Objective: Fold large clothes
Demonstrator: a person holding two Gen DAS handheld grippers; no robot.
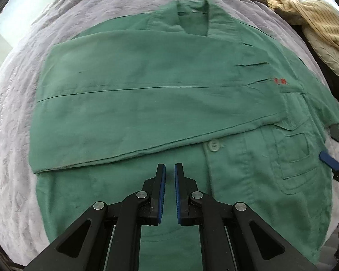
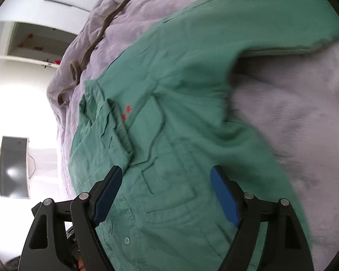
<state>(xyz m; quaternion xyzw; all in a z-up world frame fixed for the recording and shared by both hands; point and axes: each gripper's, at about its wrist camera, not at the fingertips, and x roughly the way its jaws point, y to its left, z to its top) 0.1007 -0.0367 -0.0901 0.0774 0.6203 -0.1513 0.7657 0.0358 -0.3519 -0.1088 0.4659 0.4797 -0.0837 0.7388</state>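
Shirt [image 1: 147, 103] lies flat on the bed [image 1: 11, 158] beneath both claws, its unfolded sleeve ahead of our right claw [image 2: 166, 194], spread wide and nearer, while the left claw [image 1: 170, 174] stands narrow, empty.

1. Green button-up shirt [image 1: 147, 85] lies flat on the lavender bed cover, collar at the far end.
2. One side's already folded across the front.
3. Chest pocket, pale button, tiny red marks all face up.
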